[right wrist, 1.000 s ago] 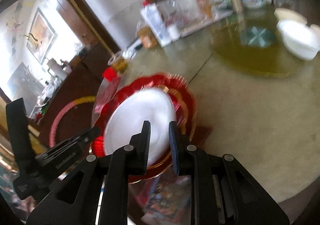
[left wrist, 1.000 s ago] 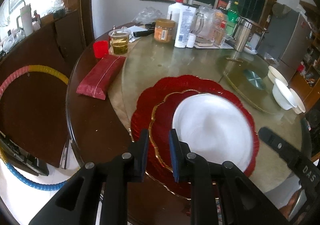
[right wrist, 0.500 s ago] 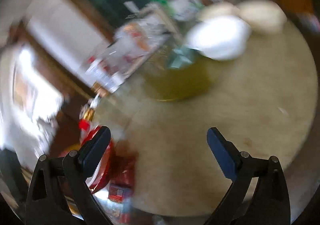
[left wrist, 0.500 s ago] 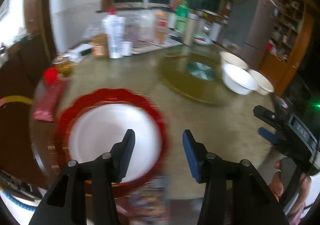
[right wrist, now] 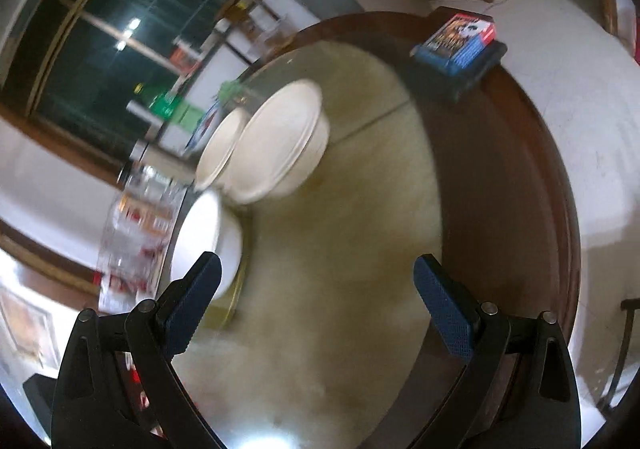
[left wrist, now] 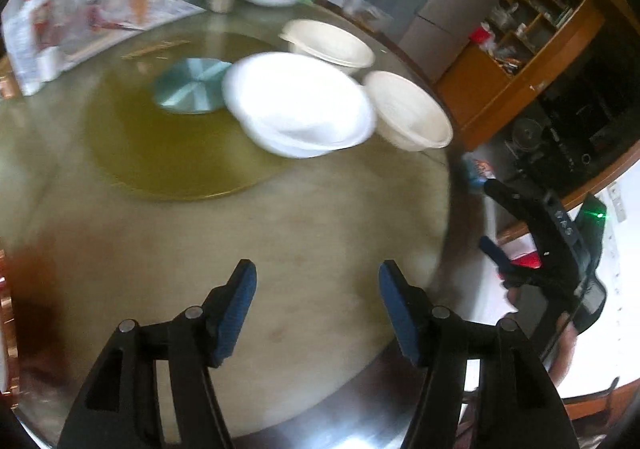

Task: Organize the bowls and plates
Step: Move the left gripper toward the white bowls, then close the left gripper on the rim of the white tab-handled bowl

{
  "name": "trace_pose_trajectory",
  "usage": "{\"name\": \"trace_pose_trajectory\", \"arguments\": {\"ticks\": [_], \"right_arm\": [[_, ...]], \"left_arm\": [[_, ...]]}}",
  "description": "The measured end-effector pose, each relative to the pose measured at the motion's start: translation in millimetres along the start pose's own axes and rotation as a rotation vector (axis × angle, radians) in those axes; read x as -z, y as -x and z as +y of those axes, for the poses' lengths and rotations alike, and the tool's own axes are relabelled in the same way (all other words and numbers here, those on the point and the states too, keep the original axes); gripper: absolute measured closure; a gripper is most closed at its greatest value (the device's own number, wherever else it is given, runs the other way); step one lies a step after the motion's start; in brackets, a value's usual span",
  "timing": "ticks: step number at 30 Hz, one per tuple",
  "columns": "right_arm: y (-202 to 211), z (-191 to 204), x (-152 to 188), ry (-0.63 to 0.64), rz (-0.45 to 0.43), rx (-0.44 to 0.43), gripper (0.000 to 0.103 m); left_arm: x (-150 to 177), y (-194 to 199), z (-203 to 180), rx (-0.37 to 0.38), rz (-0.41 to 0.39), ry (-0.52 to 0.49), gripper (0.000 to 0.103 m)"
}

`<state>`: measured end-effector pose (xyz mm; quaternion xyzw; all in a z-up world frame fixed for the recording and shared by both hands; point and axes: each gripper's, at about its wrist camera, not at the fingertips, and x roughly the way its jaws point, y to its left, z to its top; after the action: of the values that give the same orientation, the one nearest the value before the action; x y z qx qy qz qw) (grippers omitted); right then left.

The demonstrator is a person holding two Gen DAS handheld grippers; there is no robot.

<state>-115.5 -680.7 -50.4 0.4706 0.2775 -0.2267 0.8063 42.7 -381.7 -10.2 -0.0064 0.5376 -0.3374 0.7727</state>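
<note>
Bench [left wrist: 280, 249]: round, glass-topped, with a yellow-green turntable [left wrist: 168, 153] at its centre, taken here as the landmark. The view has swung off the red plates seen a second ago; they no longer show in either view, and the bowls now fill the field. Judgement: the plate stage looks finished and work is turning to the bowls.

White bowl [left wrist: 300, 105]: sits on the turntable's right edge, overlapping its rim. Cream bowl [left wrist: 408, 115]: just beyond the turntable to the right, on the bench glass. Second cream bowl [left wrist: 328, 43]: behind the white one, off the turntable's far right edge. None is stacked yet.

Left gripper [left wrist: 316, 303]: jaws spread wide, nothing between them, over bare bench short of the turntable. A second ago the jaws were nearly together; half a second ago, partly apart.

Right gripper [right wrist: 316, 297]: jaws likewise wide and empty, also narrow a second ago. It points at the cream bowl [right wrist: 280, 145], with the white bowl [right wrist: 208, 245] beside its left finger.

Card box [right wrist: 456, 39]: on the bench rim, well away from the turntable.
</note>
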Motion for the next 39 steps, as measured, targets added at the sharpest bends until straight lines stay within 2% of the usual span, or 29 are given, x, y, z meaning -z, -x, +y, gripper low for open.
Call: {"name": "trace_pose_trajectory", "arguments": {"ticks": [4, 9, 14, 21, 25, 28, 30, 32, 35, 39], "right_arm": [[-14.4, -12.1, -38.6, -0.033, -0.016, -0.016, 0.005], [-35.5, -6.9, -61.1, -0.032, -0.057, -0.052, 0.005], [-61.5, -0.9, -72.8, -0.058, -0.035, -0.118, 0.005], [-93.6, 5.3, -76.5, -0.045, 0.021, -0.113, 0.005], [-97.9, 0.6, -76.5, -0.041, 0.030, -0.114, 0.008], [-101.3, 4.9, -76.7, -0.021, 0.033, -0.111, 0.008], [-104.1, 4.5, -77.9, -0.028, 0.032, -0.118, 0.012], [-106.1, 1.9, -79.1, -0.038, 0.033, -0.118, 0.024], [-110.8, 1.5, -79.3, -0.032, 0.045, -0.119, 0.034], [-113.2, 1.6, -78.4, -0.032, 0.044, -0.119, 0.040]], "left_arm": [[-27.7, -38.5, -43.6, 0.039, 0.044, 0.047, 0.039], [-55.6, -72.2, -73.0, 0.007, 0.050, 0.111, 0.039], [-73.5, -92.5, -75.4, -0.008, 0.050, 0.197, 0.039], [-90.8, -110.1, -74.4, 0.005, 0.020, 0.292, 0.039], [-95.6, -128.5, -74.5, 0.019, 0.066, 0.334, 0.039], [-96.5, -134.1, -75.9, 0.009, 0.068, 0.348, 0.039], [-95.8, -136.6, -75.9, 0.008, 0.072, 0.362, 0.039], [-96.7, -139.4, -75.5, 0.009, 0.074, 0.377, 0.039], [-96.9, -149.0, -73.1, 0.002, 0.098, 0.397, 0.040], [-98.0, -149.8, -72.3, -0.010, 0.100, 0.385, 0.040]]}}
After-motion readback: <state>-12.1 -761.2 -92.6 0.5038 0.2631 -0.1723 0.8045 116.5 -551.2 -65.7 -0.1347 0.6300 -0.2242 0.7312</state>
